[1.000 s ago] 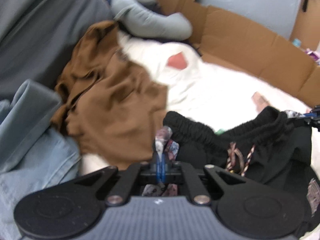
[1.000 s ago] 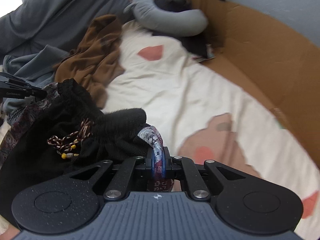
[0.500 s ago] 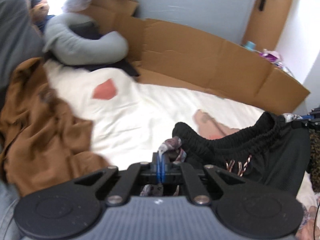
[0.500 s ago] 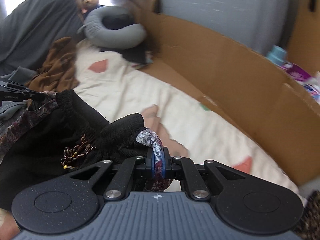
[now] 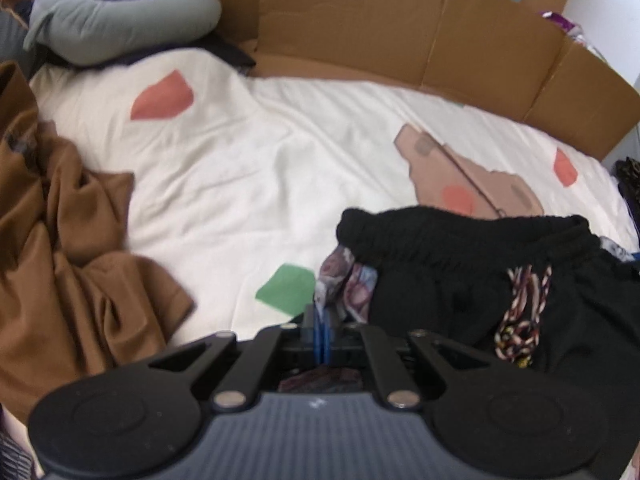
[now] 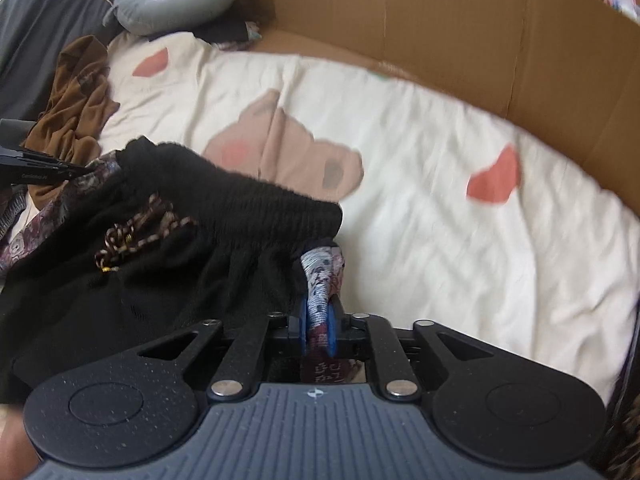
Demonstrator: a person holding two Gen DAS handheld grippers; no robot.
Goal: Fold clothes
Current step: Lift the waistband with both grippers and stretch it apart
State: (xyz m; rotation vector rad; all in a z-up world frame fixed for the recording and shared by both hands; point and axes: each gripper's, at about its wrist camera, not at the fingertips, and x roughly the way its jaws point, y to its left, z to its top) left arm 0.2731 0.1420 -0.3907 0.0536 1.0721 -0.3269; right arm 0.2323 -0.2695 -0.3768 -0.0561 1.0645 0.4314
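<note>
Left claw [image 5: 322, 332] clamped on patterned fabric of black shorts [image 5: 472, 264]. Right claw [image 6: 318, 330] pinching opposite corner, jaws just eased wider. Shorts strung between claws, now lower over bed [image 5: 248, 168].

My left gripper [image 5: 322, 330] pinches the patterned corner of the black shorts [image 5: 472, 280] (drawstring dangling right) above the white sheet [image 5: 260, 168]; brown garment [image 5: 72, 264] lies crumpled left.

Shorts [image 5: 480, 264] on bedsheet [image 5: 248, 184], cardboard [image 5: 400, 36] behind
</note>
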